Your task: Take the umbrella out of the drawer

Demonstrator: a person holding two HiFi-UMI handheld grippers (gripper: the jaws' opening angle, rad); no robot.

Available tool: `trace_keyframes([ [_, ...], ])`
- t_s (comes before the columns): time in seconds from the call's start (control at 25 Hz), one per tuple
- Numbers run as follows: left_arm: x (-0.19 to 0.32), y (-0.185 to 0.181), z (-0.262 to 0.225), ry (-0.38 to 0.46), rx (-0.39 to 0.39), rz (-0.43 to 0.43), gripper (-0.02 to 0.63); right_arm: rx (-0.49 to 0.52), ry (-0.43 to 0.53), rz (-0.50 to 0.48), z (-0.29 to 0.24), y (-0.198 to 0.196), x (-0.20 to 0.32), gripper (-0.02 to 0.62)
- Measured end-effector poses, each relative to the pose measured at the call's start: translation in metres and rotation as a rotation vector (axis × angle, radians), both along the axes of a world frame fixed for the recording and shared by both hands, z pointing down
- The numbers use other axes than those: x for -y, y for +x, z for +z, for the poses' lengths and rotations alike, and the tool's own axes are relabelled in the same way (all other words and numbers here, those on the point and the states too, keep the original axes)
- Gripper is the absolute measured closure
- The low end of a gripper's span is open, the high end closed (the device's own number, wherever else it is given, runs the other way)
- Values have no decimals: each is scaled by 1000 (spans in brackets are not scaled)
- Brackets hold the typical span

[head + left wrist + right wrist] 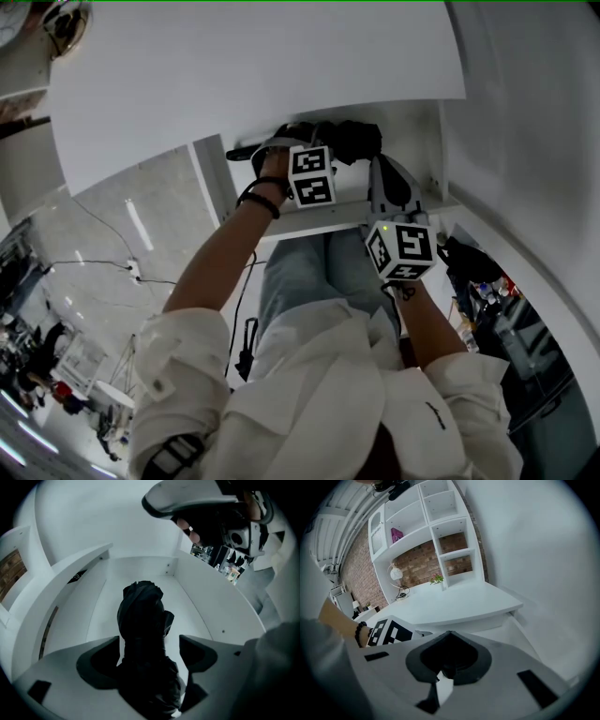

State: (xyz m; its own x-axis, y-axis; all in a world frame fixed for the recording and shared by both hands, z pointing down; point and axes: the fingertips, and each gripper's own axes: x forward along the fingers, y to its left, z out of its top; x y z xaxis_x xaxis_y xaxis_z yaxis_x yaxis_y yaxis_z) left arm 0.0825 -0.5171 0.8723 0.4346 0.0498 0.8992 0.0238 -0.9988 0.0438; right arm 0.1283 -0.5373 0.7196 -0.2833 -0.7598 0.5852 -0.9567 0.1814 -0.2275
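Observation:
A black folded umbrella (143, 634) sticks out between the jaws of my left gripper (147, 656), its far end pointing into the white drawer (220, 606). The jaws press on it from both sides. In the head view the left gripper (291, 145) holds the umbrella (352, 139) at the open drawer (328, 221), just under the desk's edge. My right gripper (386, 178) hovers to the right of it over the drawer's right side. Its jaws (447, 634) are shut with nothing between them.
The white desk top (253, 66) overhangs the back of the drawer. The right gripper view shows white wall shelves (440, 531) against brick, a lamp (396, 573) and a small plant (436, 578) at the desk's far end. A white wall (534, 541) stands on the right.

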Motion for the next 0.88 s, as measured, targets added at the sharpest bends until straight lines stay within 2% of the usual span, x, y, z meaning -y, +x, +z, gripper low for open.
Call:
trace_keyframes([
  [0.2, -1, -1, 18, -25, 108, 25, 204, 3, 1, 4, 2, 4, -2, 578],
  [0.36, 1, 0, 26, -1, 169, 33, 208, 8, 3, -7, 1, 1, -6, 578],
  [0.4, 1, -1, 28, 4, 180, 41, 231, 9, 2, -10, 1, 0, -6, 578],
  [0.52, 1, -4, 29, -4, 196, 48, 257, 13, 2, -18, 1, -2, -7, 578],
  [0.88, 4, -3, 25, 5, 174, 48, 328, 8, 16, -17, -6, 6, -6, 578],
])
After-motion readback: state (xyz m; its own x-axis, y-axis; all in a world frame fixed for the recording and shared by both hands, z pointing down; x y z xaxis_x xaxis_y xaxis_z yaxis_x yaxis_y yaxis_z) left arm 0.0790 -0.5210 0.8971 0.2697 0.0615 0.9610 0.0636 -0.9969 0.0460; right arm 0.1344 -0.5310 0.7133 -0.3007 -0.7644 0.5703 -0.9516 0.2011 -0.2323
